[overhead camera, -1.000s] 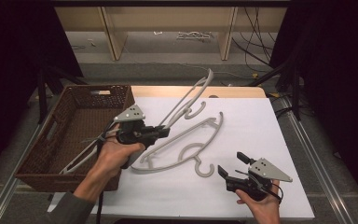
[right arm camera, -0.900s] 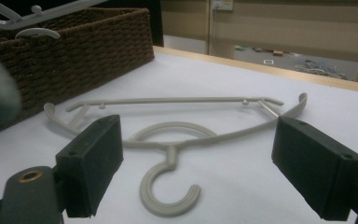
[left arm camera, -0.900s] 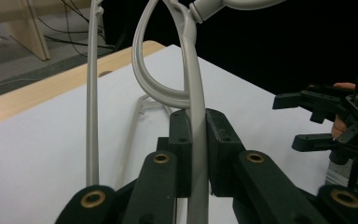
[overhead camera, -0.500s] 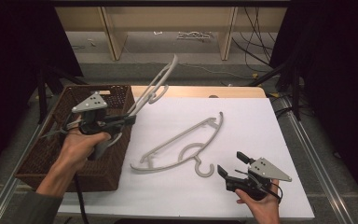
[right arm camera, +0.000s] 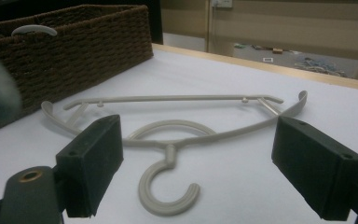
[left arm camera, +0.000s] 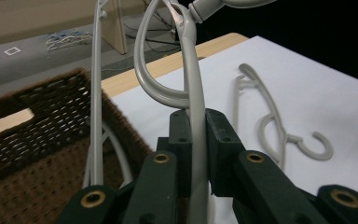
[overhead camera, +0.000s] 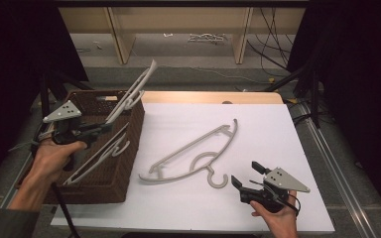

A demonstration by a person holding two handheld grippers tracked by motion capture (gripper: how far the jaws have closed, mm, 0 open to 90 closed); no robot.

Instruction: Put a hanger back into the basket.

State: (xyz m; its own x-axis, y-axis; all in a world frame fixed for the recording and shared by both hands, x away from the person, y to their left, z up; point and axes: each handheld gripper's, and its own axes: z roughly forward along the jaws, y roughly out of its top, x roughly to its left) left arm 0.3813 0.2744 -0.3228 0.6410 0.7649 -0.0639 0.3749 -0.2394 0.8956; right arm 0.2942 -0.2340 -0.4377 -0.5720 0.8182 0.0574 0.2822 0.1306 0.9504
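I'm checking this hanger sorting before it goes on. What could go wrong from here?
The left gripper pinches the held hanger by one thin bar, with most of it sticking up past the basket rim; it could twist or slip out. Lowered carelessly, it may snag the hanger in the basket. The right gripper is open near the hanger on the table, whose flat lie may make gripping awkward.

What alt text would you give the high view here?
The left gripper holds a grey hanger tilted over a brown wicker basket that already contains another hanger. A third hanger lies on the white table, near the open right gripper.
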